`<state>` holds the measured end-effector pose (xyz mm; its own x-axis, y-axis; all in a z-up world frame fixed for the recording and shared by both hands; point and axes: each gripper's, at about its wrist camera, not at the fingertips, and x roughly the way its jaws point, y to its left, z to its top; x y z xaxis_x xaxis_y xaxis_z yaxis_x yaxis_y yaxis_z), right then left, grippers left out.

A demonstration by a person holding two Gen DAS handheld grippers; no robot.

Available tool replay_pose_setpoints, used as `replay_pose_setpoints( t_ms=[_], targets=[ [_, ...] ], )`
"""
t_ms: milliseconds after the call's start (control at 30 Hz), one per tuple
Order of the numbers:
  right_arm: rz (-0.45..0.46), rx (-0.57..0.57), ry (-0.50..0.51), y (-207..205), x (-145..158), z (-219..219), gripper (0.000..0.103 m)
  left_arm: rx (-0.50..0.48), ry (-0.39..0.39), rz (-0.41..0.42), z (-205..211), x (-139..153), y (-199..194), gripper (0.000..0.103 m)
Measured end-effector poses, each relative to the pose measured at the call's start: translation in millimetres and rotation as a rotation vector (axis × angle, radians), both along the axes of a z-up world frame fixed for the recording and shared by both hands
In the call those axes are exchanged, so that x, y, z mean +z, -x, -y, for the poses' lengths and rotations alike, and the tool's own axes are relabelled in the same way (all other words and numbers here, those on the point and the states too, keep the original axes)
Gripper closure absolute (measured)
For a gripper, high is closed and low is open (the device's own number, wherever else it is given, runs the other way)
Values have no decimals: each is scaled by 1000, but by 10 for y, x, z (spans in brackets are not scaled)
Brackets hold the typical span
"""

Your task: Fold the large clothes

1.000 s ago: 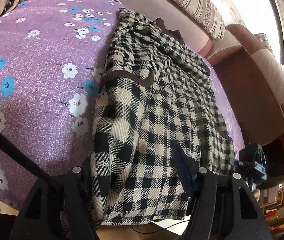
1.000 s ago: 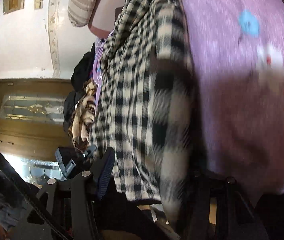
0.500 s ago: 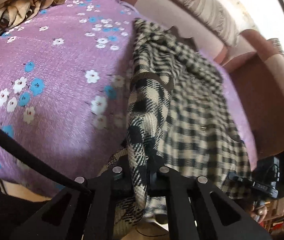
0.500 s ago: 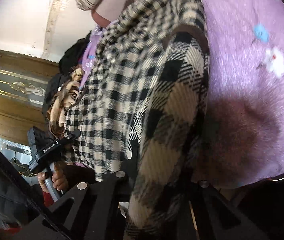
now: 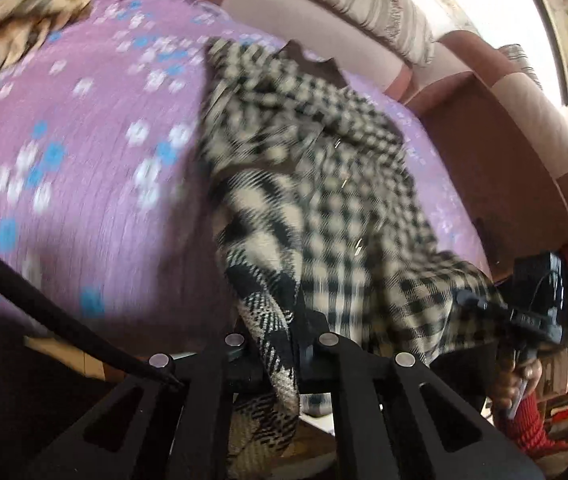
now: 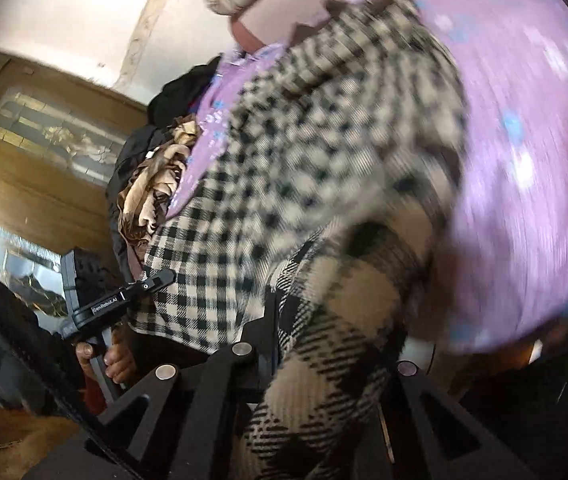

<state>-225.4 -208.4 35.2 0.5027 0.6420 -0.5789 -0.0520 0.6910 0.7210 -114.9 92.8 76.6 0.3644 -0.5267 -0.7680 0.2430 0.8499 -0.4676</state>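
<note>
A large black-and-cream checked garment (image 5: 323, 168) lies along a purple flowered bed cover (image 5: 84, 168), its brown collar at the far end. My left gripper (image 5: 280, 340) is shut on the garment's near hem, which hangs down between the fingers. My right gripper (image 6: 315, 344) is shut on the other near corner of the garment (image 6: 323, 168), and the cloth drapes over it. Each gripper shows in the other's view, the right one in the left wrist view (image 5: 531, 304) and the left one in the right wrist view (image 6: 116, 304). Both views are motion-blurred.
A padded brown and cream headboard (image 5: 503, 120) with a striped bolster (image 5: 363, 4) runs behind the bed. A tan patterned cloth pile (image 5: 16, 36) lies at the bed's far left corner; it also shows with dark clothes in the right wrist view (image 6: 152, 184). A wooden cabinet (image 6: 24, 152) stands beyond.
Both grippers went from open around the garment's near hem to shut on it. They have lifted the hem off the bed, and the cloth now hangs from them.
</note>
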Motion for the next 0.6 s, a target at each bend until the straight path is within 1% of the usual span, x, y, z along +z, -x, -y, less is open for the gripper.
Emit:
replay_pose_setpoints(
  t_ms=[33, 67, 167, 233, 267, 333, 433, 500, 600],
  targets=[
    [17, 7, 7, -23, 74, 44, 96, -6, 0, 9, 26, 47, -78, 96],
    [39, 10, 17, -140, 167, 64, 96, -10, 4, 18, 57, 104, -202, 96],
    [107, -12, 74, -613, 433, 180, 96, 2, 7, 54, 188, 264, -663, 96],
    [121, -43, 95, -896, 521, 283, 96, 26, -17, 91, 293, 340, -1051, 96],
    [122, -70, 96, -1134, 549, 363, 96, 41, -23, 98, 339, 361, -1242, 96],
    [121, -119, 111, -1484, 590, 492, 96, 73, -35, 107, 400, 364, -1610, 95],
    [108, -186, 143, -1909, 591, 633, 96, 117, -83, 112, 465, 269, -2068, 95],
    [77, -232, 149, -2191, 497, 794, 96, 130, -91, 75, 487, 122, -2335, 95],
    [32, -256, 136, -2384, 300, 934, 95, 121, -101, 20, 541, -113, -2635, 95]
  ],
)
